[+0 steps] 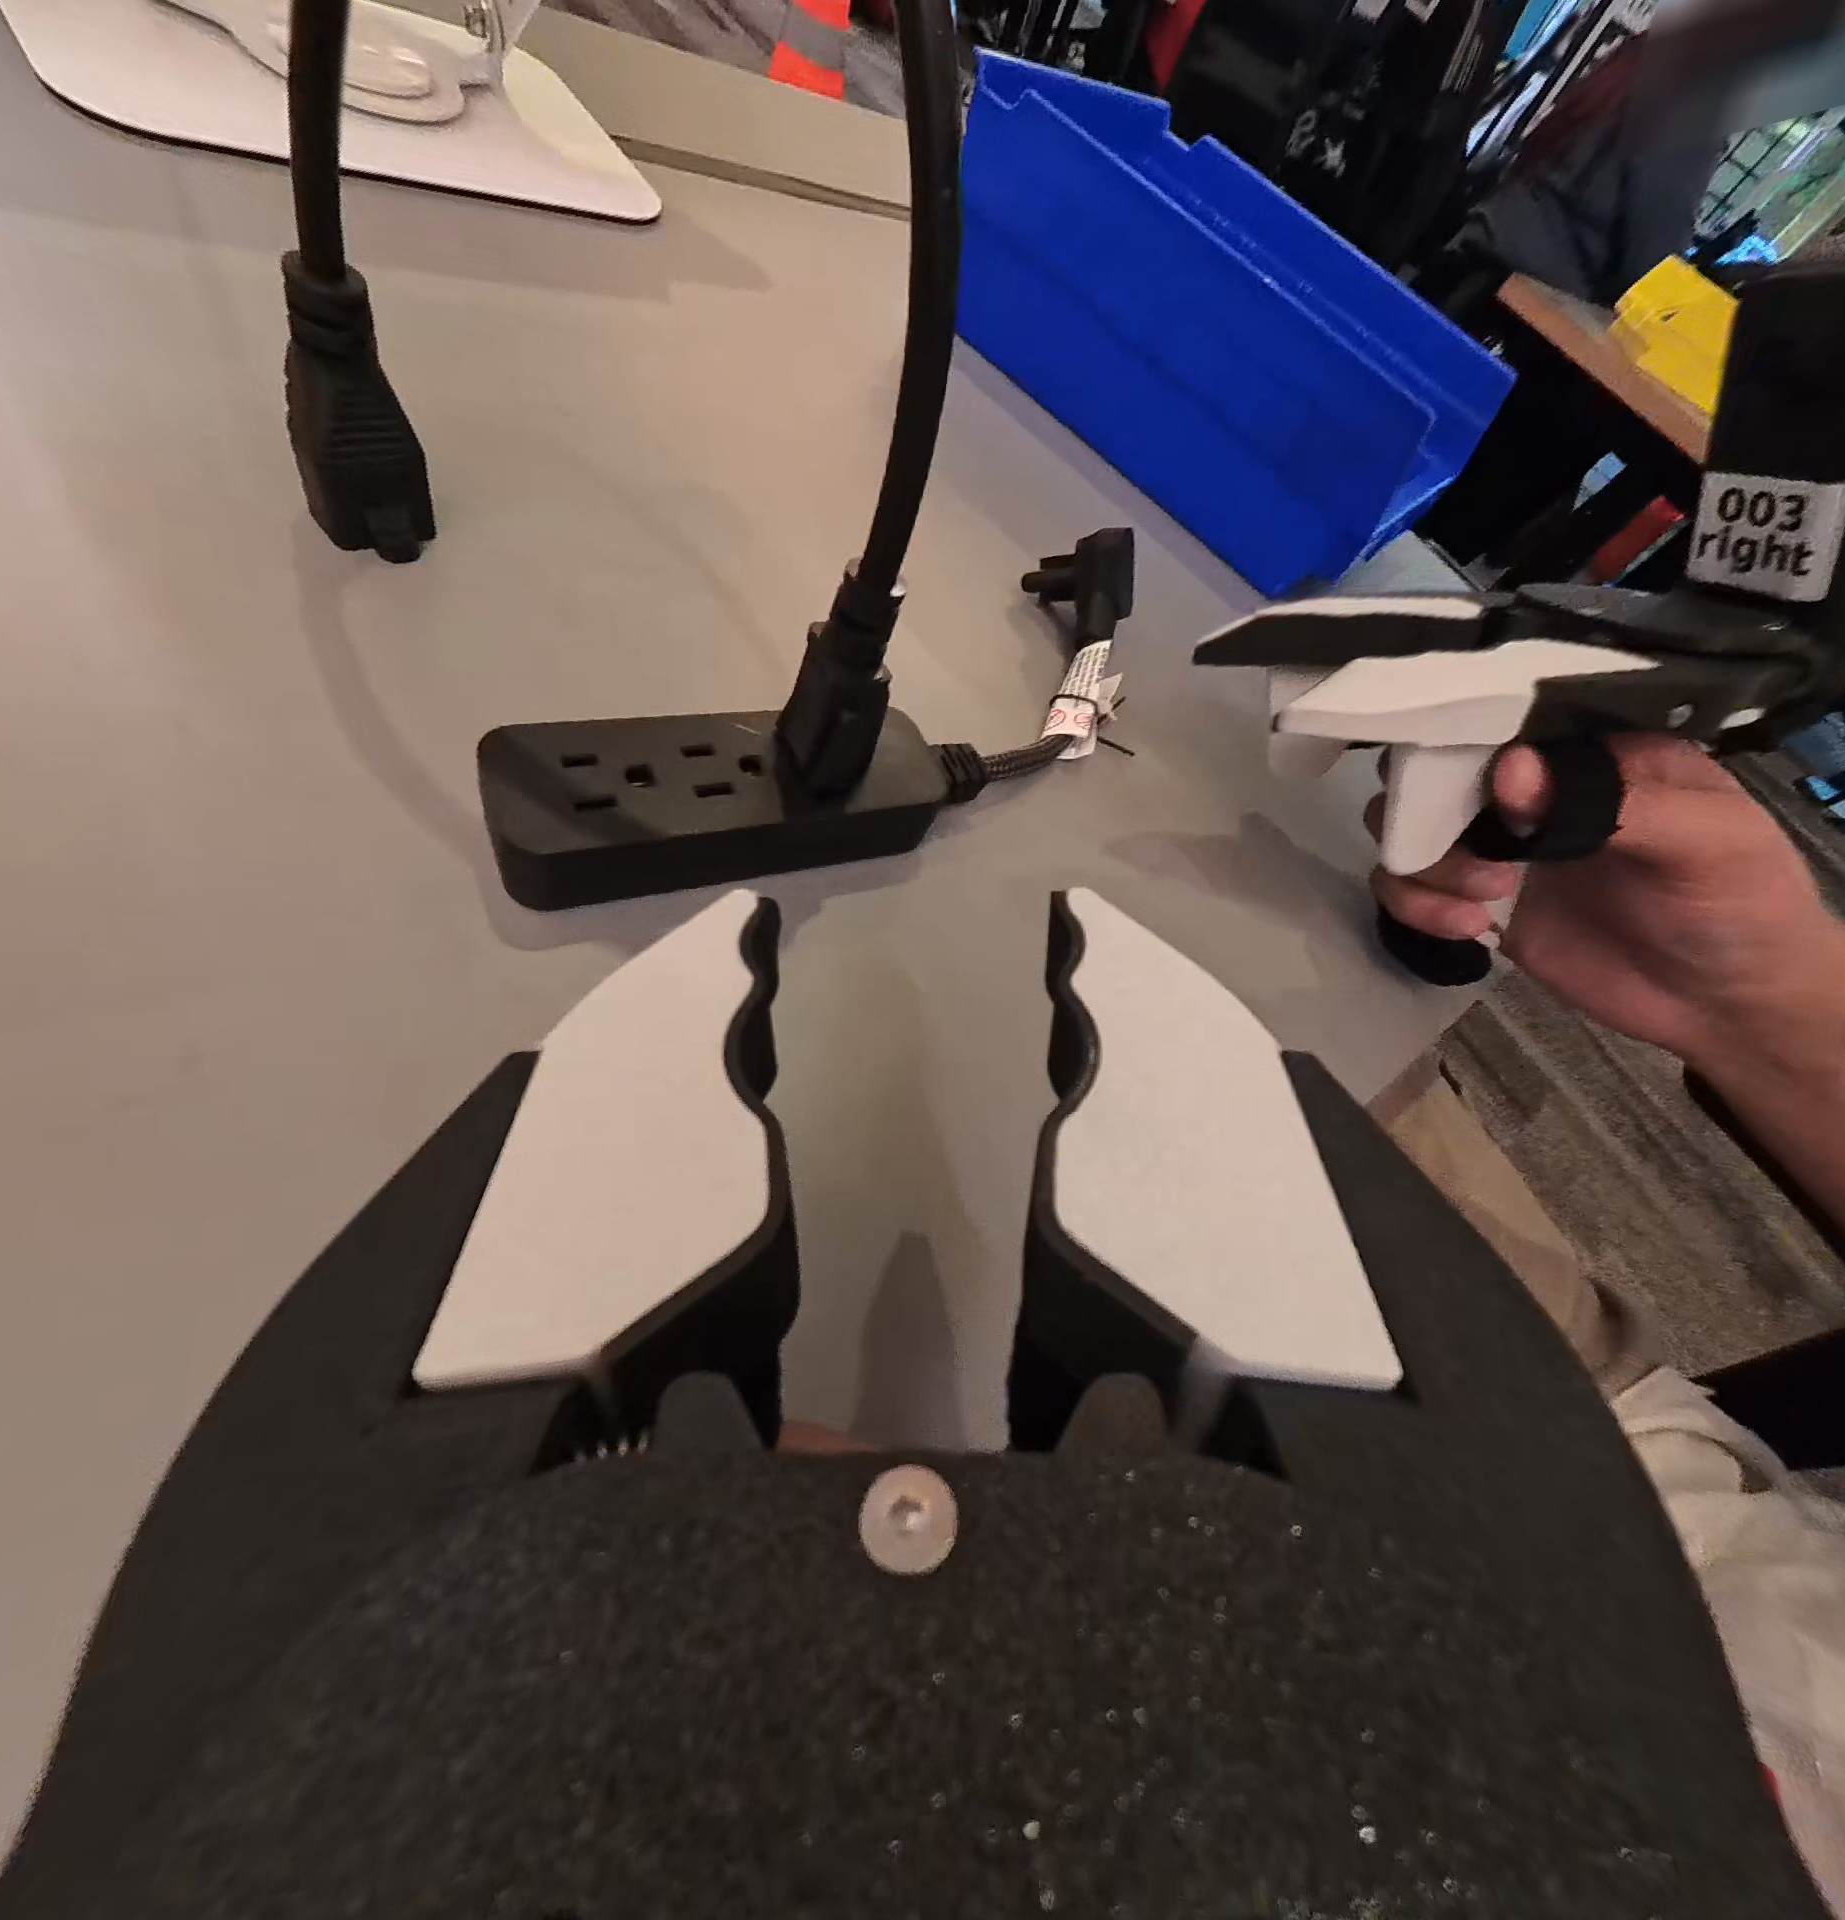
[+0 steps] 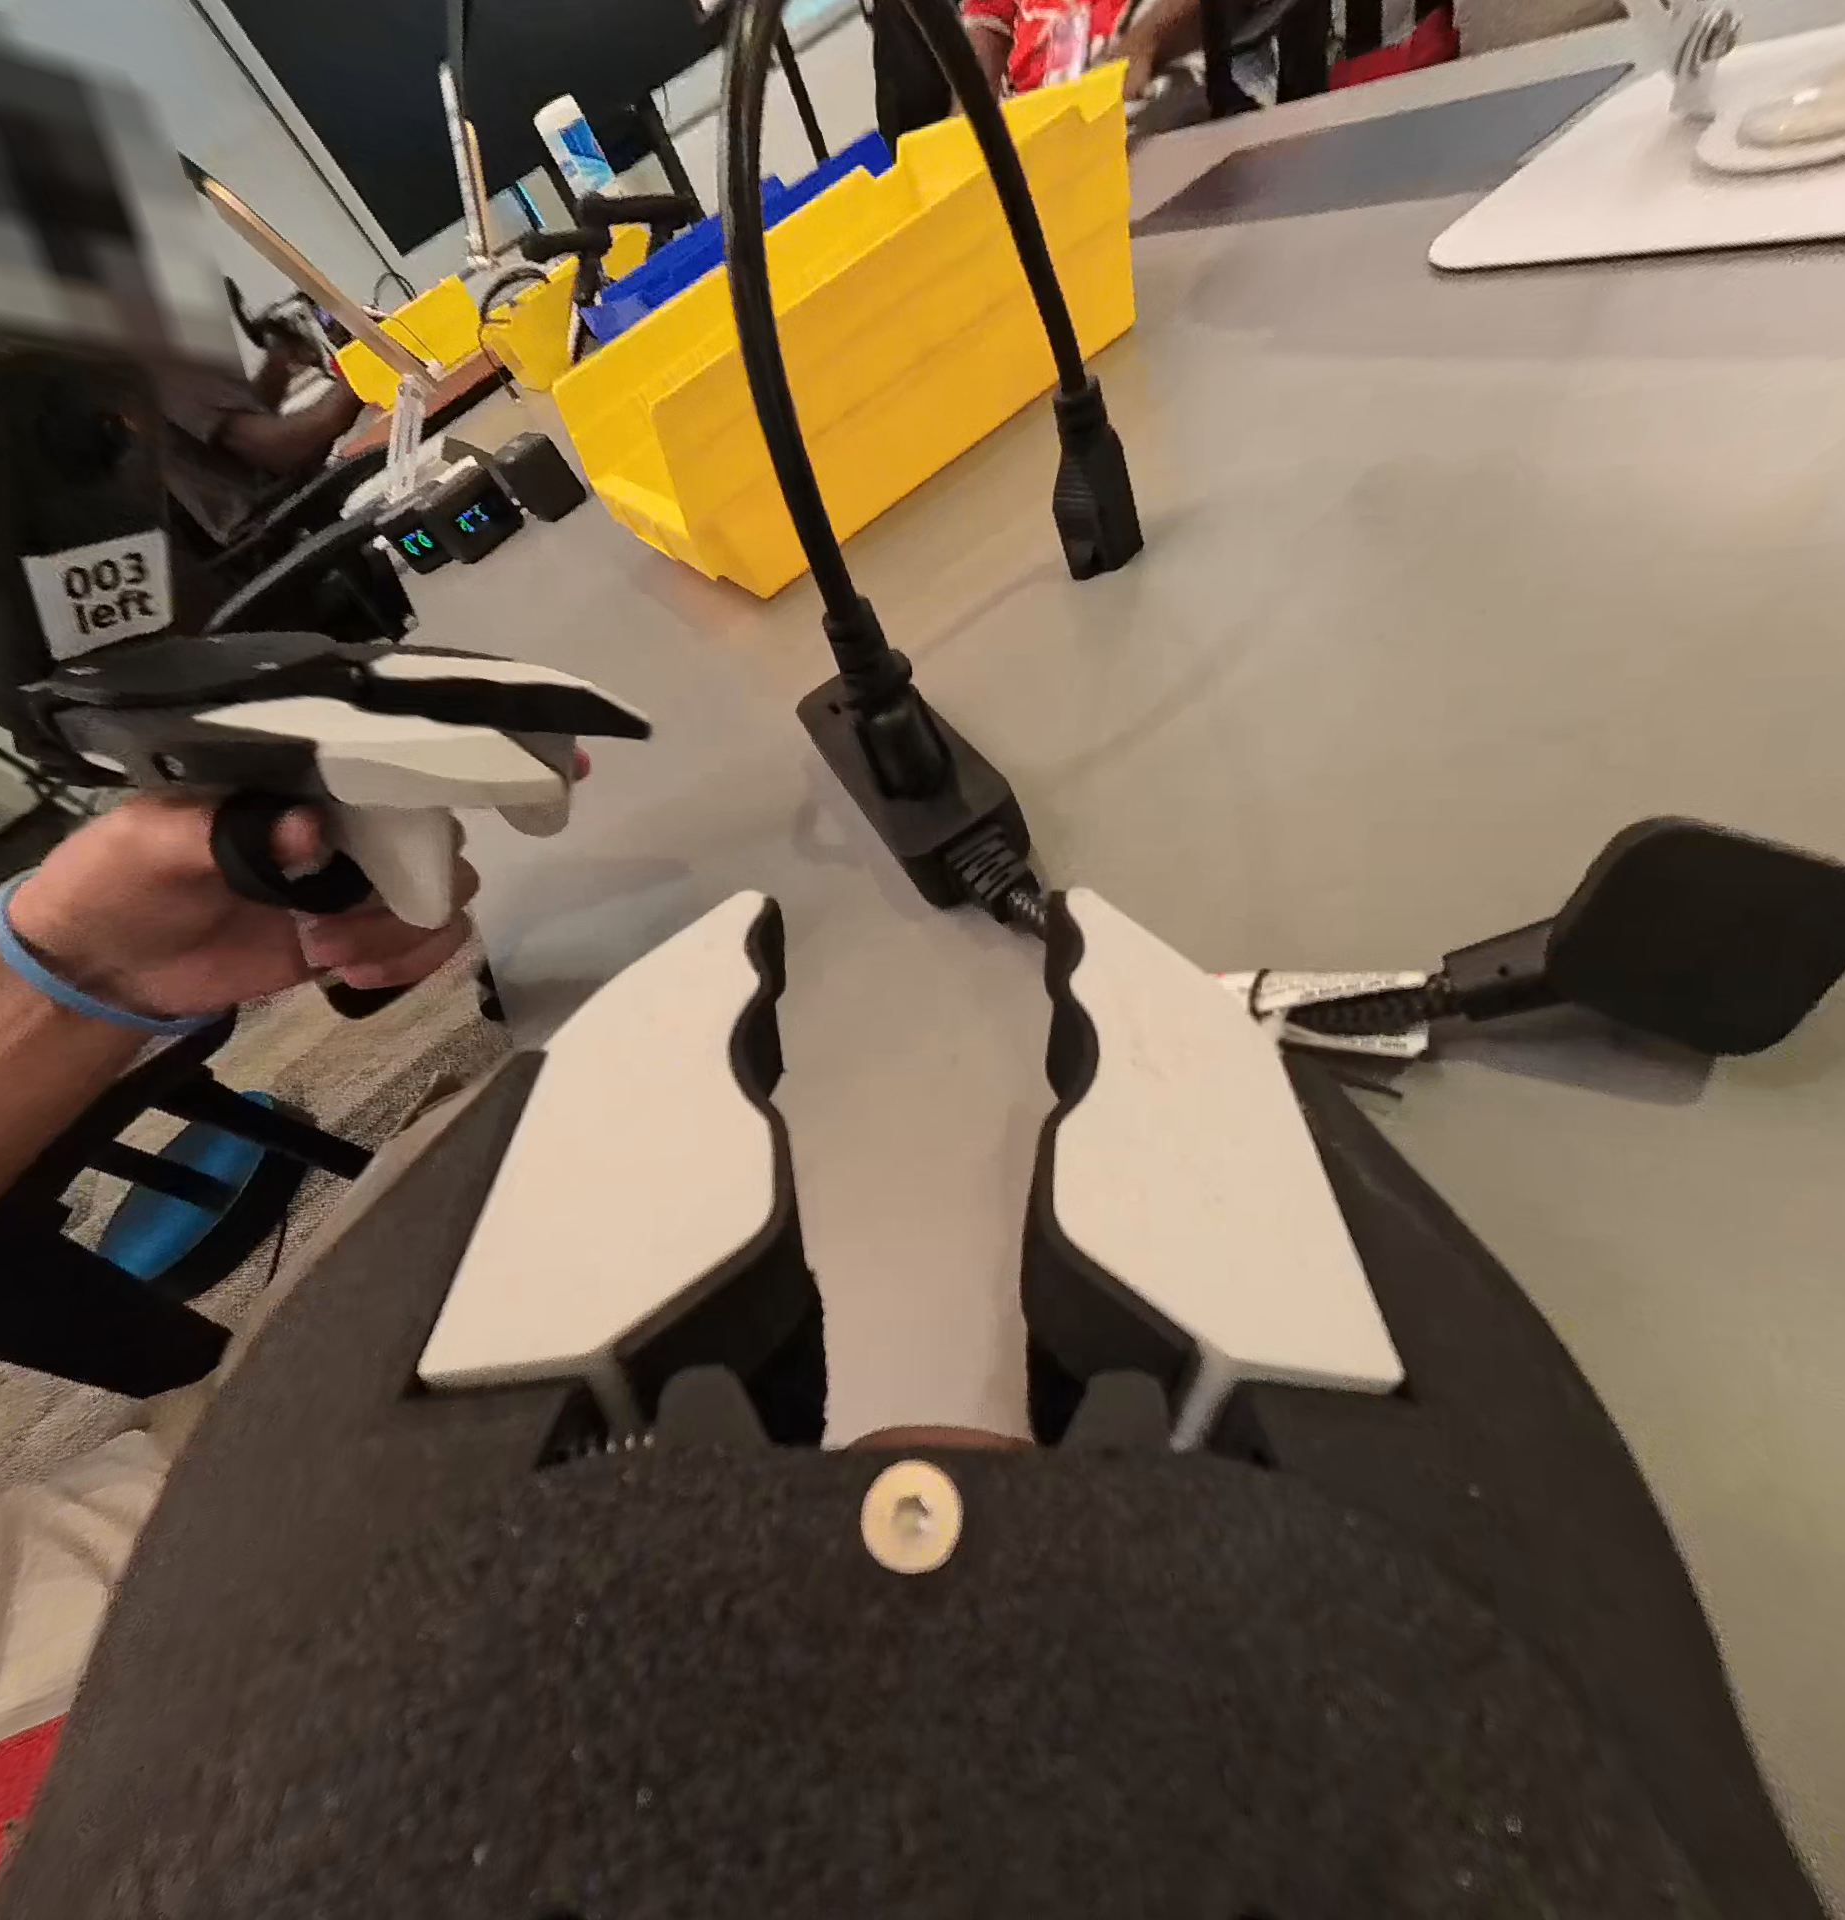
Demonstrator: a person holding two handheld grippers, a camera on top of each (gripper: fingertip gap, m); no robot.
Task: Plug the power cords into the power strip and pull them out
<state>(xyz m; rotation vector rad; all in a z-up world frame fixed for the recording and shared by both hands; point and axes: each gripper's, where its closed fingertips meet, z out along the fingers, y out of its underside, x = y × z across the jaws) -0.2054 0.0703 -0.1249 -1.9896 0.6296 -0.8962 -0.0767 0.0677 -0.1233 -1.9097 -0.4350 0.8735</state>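
Black strip (image 1: pixel 710 800) flat on table (image 1: pixel 170 831), one cord (image 1: pixel 923 312) plugged at right end, two outlets free. Left gripper (image 1: pixel 913 914) and right gripper (image 2: pixel 913 914) both with jaws apart, empty.

power strip (image 1: pixel 710 800): matt black plastic | its lead (image 1: pixel 1011 758): braided | table (image 1: pixel 170 727): smooth matt grey

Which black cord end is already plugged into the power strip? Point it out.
The plug standing in the power strip, at the end where the strip's own cable leaves. The other cord end rests apart on the table, unconnected.
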